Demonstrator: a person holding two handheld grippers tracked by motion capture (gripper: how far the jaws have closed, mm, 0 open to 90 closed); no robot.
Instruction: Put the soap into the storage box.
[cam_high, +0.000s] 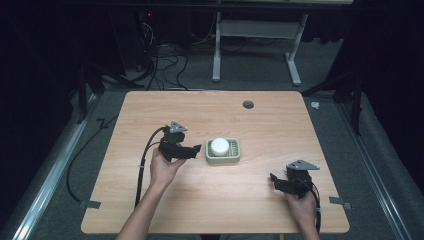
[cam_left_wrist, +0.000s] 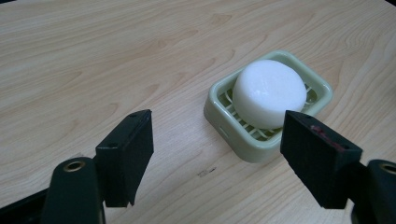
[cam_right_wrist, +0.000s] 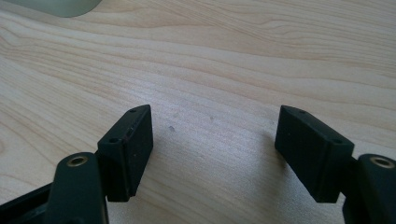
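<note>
A round white soap bar (cam_high: 219, 146) (cam_left_wrist: 269, 92) lies in a pale green slatted soap dish (cam_high: 223, 157) (cam_left_wrist: 219, 105) near the middle of the wooden table (cam_high: 215, 200). My left gripper (cam_high: 196, 149) (cam_left_wrist: 217, 149) is just left of the dish, open, its jaws wide apart with nothing between them; the dish sits a little ahead of its right jaw. My right gripper (cam_high: 273, 179) (cam_right_wrist: 212, 149) hovers low over bare wood near the table's front right, open and empty. A corner of the dish (cam_right_wrist: 60, 5) peeks in at the top left of the right gripper view.
A dark round grommet (cam_high: 248, 104) is set in the table near its far edge. Cables (cam_high: 165, 65) and a white desk frame (cam_high: 255, 40) stand on the floor beyond the table. Metal rails run along both sides.
</note>
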